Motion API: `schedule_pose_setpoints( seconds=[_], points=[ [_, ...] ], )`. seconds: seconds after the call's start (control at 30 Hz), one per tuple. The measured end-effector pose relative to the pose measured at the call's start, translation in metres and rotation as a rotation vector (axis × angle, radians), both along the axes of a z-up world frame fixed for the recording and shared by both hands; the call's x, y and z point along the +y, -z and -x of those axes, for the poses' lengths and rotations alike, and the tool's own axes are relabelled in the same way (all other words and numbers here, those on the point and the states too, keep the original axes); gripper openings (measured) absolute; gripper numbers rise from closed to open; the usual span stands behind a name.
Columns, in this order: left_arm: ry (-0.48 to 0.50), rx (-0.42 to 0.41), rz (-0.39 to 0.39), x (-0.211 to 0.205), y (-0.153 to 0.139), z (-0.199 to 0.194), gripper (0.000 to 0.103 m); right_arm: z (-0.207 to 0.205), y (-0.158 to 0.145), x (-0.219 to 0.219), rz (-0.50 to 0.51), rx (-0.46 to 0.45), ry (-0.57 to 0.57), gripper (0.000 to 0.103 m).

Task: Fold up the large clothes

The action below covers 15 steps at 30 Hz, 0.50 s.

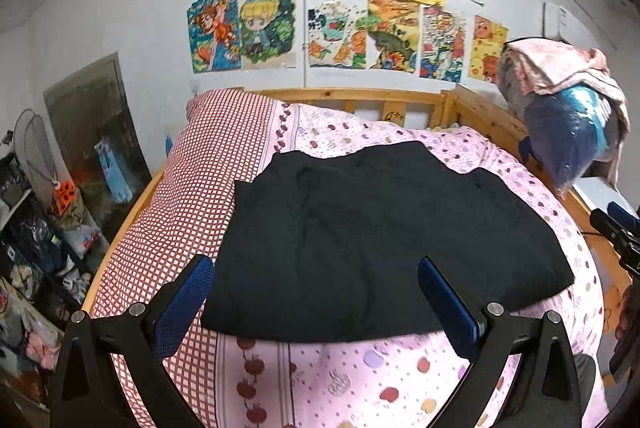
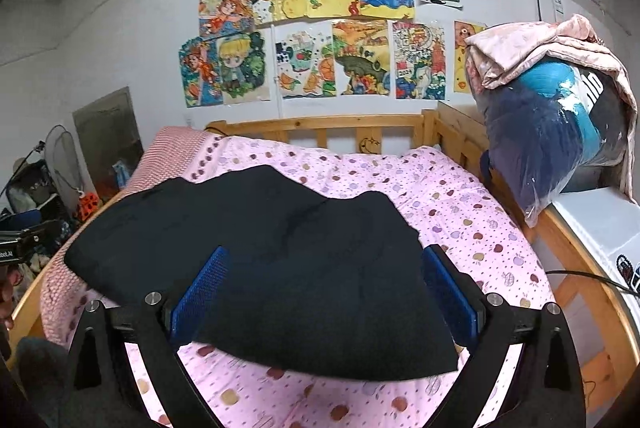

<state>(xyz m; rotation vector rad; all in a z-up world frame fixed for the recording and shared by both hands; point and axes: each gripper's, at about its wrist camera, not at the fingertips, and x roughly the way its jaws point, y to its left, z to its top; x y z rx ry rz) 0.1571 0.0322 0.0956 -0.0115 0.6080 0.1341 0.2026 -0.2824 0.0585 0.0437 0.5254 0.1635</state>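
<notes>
**Squaring up for the next fold of the dark garment**

Looking from the left wrist view, the left gripper (image 1: 316,292) hangs above the near edge of the black garment (image 1: 360,248), its blue-padded fingers (image 1: 188,292) spread wide apart with nothing between them. The garment lies flat on the pink spotted bedsheet (image 1: 400,380), its left part reaching over the red checked cover (image 1: 200,195). It reads as already partly folded, a broad slab with a stepped far edge. The other tool (image 1: 616,232) shows at the far right, beyond the cloth's right edge. To do this step well, I judge the left claw should drop onto the near left corner and pinch every layer, not only the top one.

From the right wrist view, the right gripper (image 2: 324,296) also stands with its pads apart and empty, held over the near right part of the garment (image 2: 260,248). The near hem lies fairly straight across the bedsheet (image 2: 460,195), well short of the wooden bed rail (image 2: 320,121). A good grip would take the near right corner level with the left one, so both lift together and the fold line stays straight. Wrinkles near the middle probably want smoothing first.
</notes>
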Motion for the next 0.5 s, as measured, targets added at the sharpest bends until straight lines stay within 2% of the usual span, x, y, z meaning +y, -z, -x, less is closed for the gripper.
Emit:
schedule_pose_setpoints(
  seconds=[0.33,0.5],
  points=[
    [0.04,-0.041,0.015,-0.015,-0.006,0.045,0.103,0.048,-0.004,0.014,-0.028,-0.052,-0.051,0.096],
    [0.031,-0.054,0.006,-0.02,-0.005,0.064,0.103,0.075,-0.005,0.022,-0.049,-0.099,-0.073,0.101]
  ],
)
